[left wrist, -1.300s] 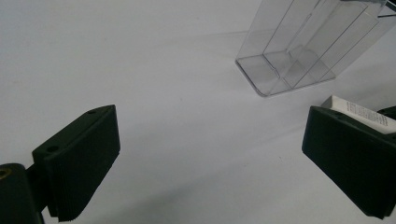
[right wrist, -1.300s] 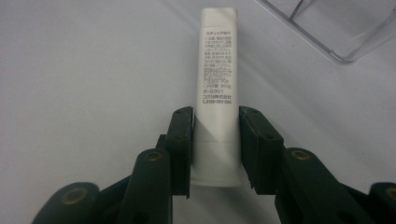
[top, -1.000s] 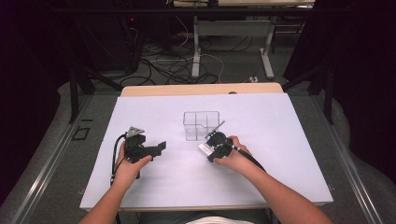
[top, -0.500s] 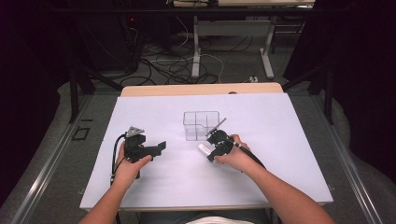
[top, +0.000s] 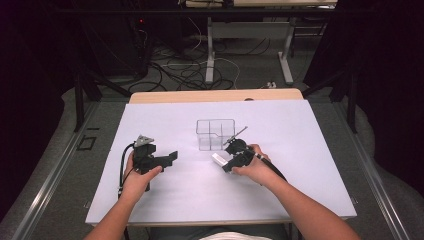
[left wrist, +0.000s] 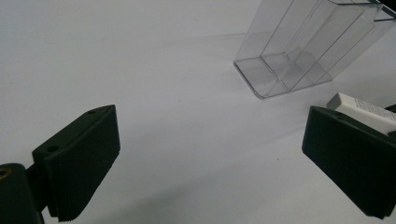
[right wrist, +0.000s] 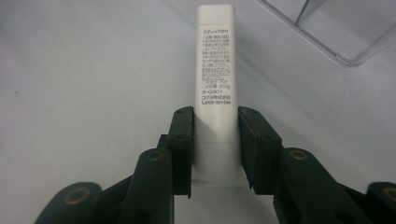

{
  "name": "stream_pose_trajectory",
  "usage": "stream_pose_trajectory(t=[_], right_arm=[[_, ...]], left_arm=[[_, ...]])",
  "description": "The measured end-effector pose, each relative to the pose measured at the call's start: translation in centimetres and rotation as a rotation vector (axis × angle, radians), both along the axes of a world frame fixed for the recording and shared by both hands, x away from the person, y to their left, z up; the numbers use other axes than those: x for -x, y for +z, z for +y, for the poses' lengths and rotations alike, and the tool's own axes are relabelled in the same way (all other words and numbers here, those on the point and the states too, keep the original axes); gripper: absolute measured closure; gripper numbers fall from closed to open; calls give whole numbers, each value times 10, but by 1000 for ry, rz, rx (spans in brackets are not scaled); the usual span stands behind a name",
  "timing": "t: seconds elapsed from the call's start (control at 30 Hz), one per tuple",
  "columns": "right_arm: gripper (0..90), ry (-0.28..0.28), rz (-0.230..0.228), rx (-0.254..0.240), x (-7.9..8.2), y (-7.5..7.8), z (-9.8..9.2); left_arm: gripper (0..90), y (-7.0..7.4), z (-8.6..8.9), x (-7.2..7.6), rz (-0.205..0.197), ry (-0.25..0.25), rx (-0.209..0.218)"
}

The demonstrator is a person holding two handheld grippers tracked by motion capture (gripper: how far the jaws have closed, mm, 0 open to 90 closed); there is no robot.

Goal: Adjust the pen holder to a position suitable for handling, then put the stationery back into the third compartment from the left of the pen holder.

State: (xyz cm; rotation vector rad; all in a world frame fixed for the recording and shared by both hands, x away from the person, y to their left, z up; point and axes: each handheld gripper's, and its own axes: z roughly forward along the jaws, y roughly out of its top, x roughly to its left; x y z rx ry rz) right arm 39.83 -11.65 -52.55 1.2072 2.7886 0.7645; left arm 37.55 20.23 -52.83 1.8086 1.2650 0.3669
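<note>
A white glue stick (right wrist: 215, 70) with small printed text lies lengthwise between the jaws of my right gripper (right wrist: 215, 144), which is shut on its lower end. In the high view the right gripper (top: 231, 161) holds the white glue stick (top: 218, 159) just in front of a clear divided organizer box (top: 215, 134) at the table's middle. My left gripper (top: 167, 159) rests to the left on the white table, jaws wide apart with nothing between them. In the left gripper view the clear box (left wrist: 303, 51) and the stick's end (left wrist: 359, 108) lie ahead to the right.
The white tabletop (top: 300, 165) has a wooden strip (top: 215, 96) along its far edge. A thin metal rod (top: 238, 133) sticks up from the right gripper near the box. Cables (top: 190, 65) and desk legs stand on the floor beyond the table.
The right gripper with the glue stick has shifted slightly forward and left, staying just in front of the clear box. The left gripper has not moved.
</note>
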Motion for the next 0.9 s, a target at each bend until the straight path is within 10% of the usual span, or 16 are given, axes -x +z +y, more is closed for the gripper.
stream_pose_trajectory(t=[0.43,0.9], right_arm=[[675,74,-131,14,9,5,1],[674,258,-461,188,36,16,8]], left_arm=[[47,2,-1,1,-2,-13,10],[58,7,-2,1,-5,-38,21]])
